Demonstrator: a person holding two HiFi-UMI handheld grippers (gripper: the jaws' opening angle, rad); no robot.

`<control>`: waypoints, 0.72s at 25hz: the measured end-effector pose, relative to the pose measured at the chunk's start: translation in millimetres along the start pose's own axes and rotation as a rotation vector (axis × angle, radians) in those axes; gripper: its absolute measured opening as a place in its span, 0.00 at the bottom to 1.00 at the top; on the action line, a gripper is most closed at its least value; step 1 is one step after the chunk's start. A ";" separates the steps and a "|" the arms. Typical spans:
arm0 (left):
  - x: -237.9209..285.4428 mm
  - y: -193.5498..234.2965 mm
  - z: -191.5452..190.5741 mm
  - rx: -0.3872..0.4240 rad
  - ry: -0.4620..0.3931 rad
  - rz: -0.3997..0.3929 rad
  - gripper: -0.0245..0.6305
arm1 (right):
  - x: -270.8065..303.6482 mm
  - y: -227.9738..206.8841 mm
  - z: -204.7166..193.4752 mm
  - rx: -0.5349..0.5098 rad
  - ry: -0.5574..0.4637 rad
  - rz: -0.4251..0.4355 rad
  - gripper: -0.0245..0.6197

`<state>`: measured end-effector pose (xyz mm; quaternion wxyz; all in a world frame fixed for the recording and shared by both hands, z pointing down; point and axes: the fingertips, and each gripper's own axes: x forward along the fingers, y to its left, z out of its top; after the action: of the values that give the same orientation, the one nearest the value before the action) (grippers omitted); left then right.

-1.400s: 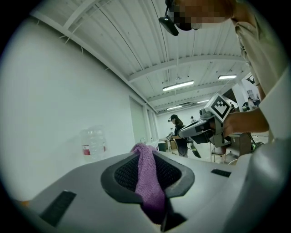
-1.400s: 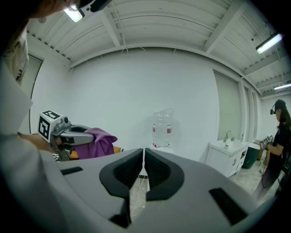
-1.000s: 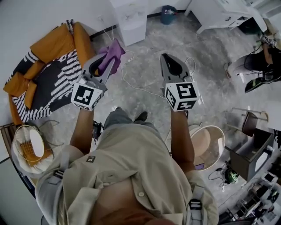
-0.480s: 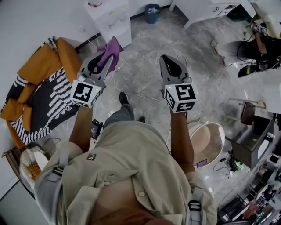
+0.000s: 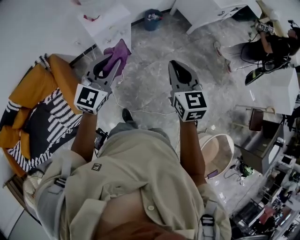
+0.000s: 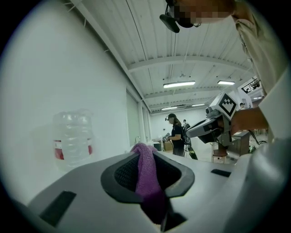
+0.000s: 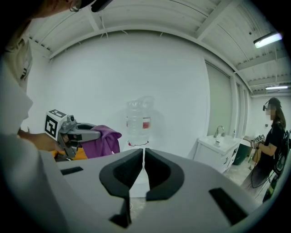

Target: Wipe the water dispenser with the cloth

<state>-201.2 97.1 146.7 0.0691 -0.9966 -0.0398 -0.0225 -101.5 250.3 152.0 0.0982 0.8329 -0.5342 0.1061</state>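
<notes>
The white water dispenser (image 5: 110,26) stands against the wall ahead, its clear bottle (image 7: 138,119) with a red label on top; the bottle (image 6: 72,139) also shows at the left of the left gripper view. My left gripper (image 5: 113,65) is shut on a purple cloth (image 5: 118,52), which hangs from its tips a short way in front of the dispenser. The cloth (image 6: 148,175) fills the gap between the jaws, and the cloth (image 7: 101,141) shows again at the left of the right gripper view. My right gripper (image 5: 177,66) is shut and empty, held level beside the left.
An orange and striped sofa (image 5: 35,110) lies to the left. A white cable (image 5: 140,110) runs across the marble floor. A blue bin (image 5: 152,21) and white cabinet (image 5: 206,11) stand beyond. A round chair (image 5: 218,150) sits at right. A person (image 5: 262,49) stands at far right.
I have stepped closer to the dispenser; it has shifted left and up in the head view. Both grippers keep their hold and spacing.
</notes>
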 end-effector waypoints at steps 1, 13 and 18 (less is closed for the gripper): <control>1.7 9.4 -2.8 -0.003 0.000 0.004 0.17 | 9.3 2.5 1.3 -0.004 0.003 0.005 0.08; 24.4 59.3 -9.4 -0.029 0.044 0.176 0.17 | 96.8 -21.2 23.1 -0.035 0.005 0.177 0.08; 42.8 80.0 -12.5 -0.032 0.096 0.315 0.17 | 149.4 -37.3 38.9 -0.061 -0.018 0.325 0.08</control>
<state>-152.5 19.6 150.3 0.0577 -0.9892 0.1208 -0.0594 -4.0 125.0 154.9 0.1004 0.7330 -0.6657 0.0970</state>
